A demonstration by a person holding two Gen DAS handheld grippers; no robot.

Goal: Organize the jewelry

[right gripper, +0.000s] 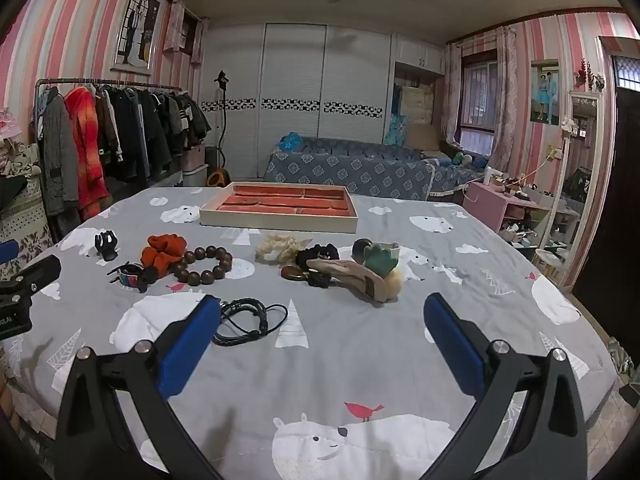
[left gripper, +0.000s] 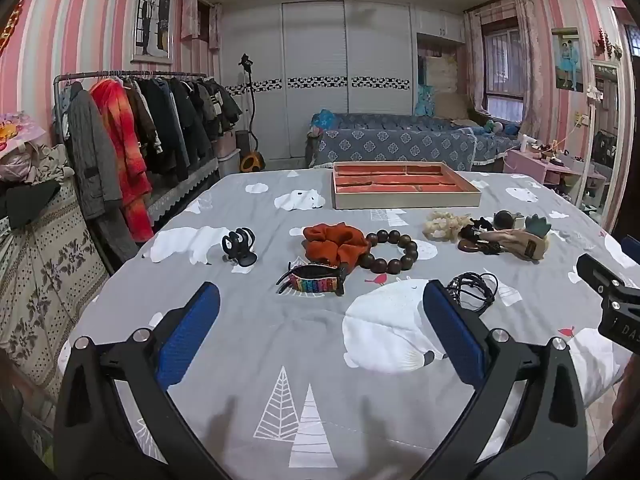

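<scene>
An orange-lined organizer tray sits at the far side of a grey bear-print cloth. In front of it lie a black claw clip, an orange scrunchie, a brown bead bracelet, a rainbow hair clip, a black braided cord, a cream scrunchie and a pile of hair pieces. My left gripper is open and empty above the cloth. My right gripper is open and empty beside the cord.
A clothes rack stands left of the table. A blue patterned sofa is behind the tray. A pink shelf and a mirror stand at the right. The right gripper's body shows at the left wrist view's right edge.
</scene>
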